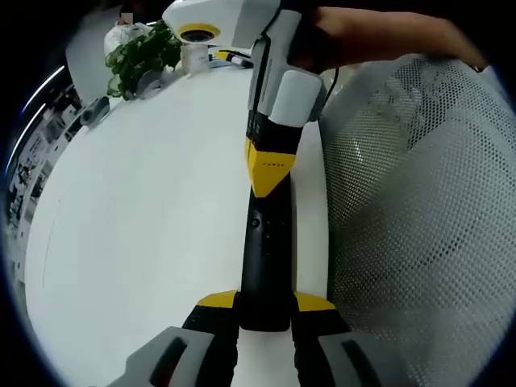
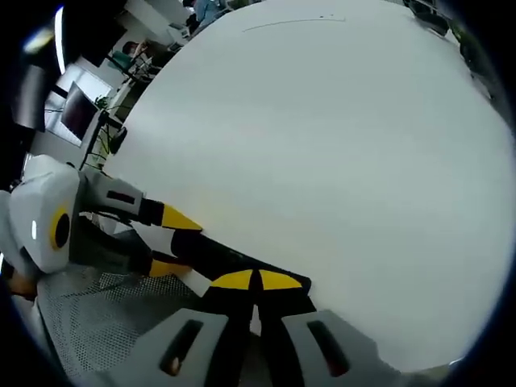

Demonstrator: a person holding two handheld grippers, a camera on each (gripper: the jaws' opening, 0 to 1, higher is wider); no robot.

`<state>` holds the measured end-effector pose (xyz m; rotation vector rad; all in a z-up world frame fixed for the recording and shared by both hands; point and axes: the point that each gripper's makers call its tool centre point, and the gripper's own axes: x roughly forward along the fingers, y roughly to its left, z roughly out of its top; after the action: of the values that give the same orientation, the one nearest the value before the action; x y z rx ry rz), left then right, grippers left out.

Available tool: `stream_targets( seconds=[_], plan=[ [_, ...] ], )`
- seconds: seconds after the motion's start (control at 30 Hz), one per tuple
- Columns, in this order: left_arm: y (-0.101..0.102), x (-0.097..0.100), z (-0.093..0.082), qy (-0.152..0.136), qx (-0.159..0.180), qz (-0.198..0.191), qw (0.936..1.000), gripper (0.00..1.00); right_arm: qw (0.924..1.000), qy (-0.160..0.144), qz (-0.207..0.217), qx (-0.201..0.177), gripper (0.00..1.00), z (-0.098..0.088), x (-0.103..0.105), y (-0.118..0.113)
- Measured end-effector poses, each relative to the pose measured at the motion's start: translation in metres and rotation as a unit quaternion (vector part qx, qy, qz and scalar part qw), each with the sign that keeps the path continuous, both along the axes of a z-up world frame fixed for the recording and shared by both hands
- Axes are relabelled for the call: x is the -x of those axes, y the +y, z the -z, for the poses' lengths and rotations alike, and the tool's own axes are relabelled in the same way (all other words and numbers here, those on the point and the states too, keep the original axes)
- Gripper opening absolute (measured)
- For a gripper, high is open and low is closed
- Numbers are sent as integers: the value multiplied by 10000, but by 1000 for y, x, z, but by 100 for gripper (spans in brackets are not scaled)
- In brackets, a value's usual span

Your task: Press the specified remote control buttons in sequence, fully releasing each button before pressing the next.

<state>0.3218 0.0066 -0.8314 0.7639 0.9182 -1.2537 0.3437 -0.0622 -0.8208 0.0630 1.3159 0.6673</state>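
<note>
The left claw point(image 1: 264, 318) is clamped on the black remote point(image 1: 264, 258) over the white counter point(image 1: 145, 210), while the right claw point(image 2: 256, 282), pinched together, should push straight down, then lift fully clear.

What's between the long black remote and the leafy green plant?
Bare white table, in the left gripper view: black remote in the left gripper, plant far off.
</note>
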Motion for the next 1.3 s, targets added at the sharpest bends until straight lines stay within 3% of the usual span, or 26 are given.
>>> stream_targets(
  seconds=[0.53, 0.93, 1.1, 1.3],
  plan=[
    [0, 0, 0, -3, -7, 13, 10000, 25, 10000, -52, -60, -25, 0, 2, 0, 3],
    [0, 0, 0, -9, -17, 17, 10000, 24, 9996, -257, -53, 47, 0, 3, -2, 3],
    [0, -1, 0, -10, -20, 9, 10000, 24, 9979, -451, -345, 299, 0, 4, -3, 4],
    [-1, -1, 0, -21, -13, 7, 10000, 24, 9972, -565, -410, 271, 0, 3, -3, 3]
  ],
)
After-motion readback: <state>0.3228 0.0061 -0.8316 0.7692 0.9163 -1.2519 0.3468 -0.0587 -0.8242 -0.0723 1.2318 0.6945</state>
